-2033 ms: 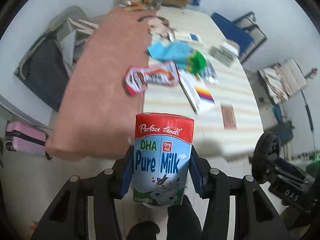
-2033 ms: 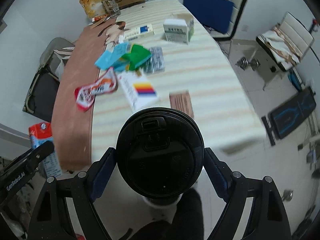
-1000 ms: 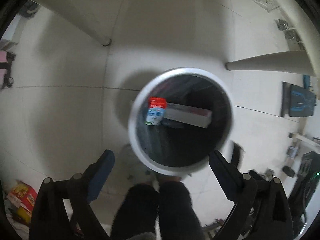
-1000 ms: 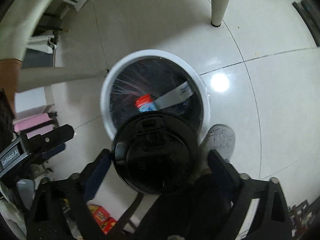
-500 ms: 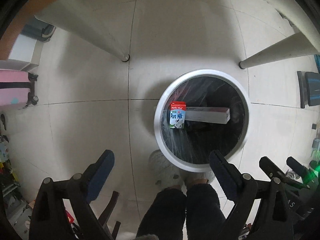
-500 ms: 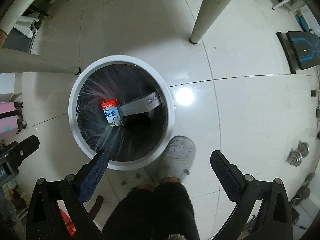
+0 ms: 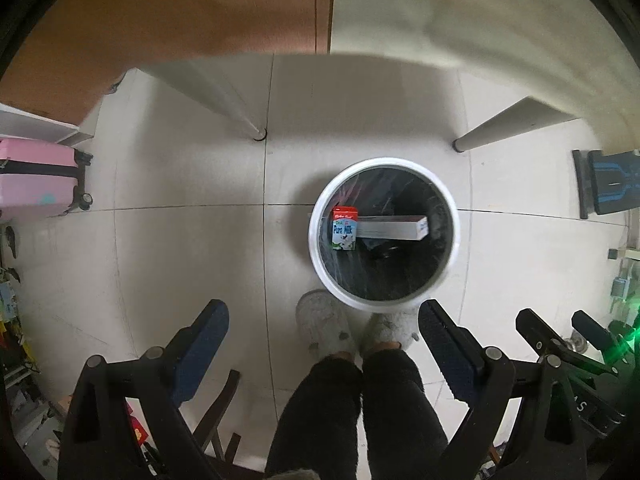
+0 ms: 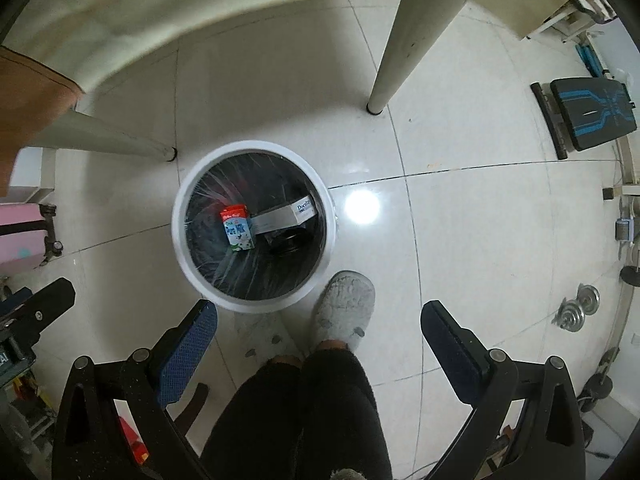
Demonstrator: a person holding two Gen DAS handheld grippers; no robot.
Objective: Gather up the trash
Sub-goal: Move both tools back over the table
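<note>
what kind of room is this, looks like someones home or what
Probably a room in a home: a pink suitcase by the wall, a workout bench and weight plates on the tiled floor, and a white bin beside table legs, with the person in fuzzy slippers.

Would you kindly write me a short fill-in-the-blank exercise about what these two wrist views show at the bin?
1. The milk carton lies inside the round white ____.
2. The long grey box rests ____ the bin, beside the carton.
3. The left gripper and the right gripper both hold ____, their jaws wide apart.
4. The suitcase on the floor is ____ in colour.

Missing words: bin; inside; nothing; pink
</note>
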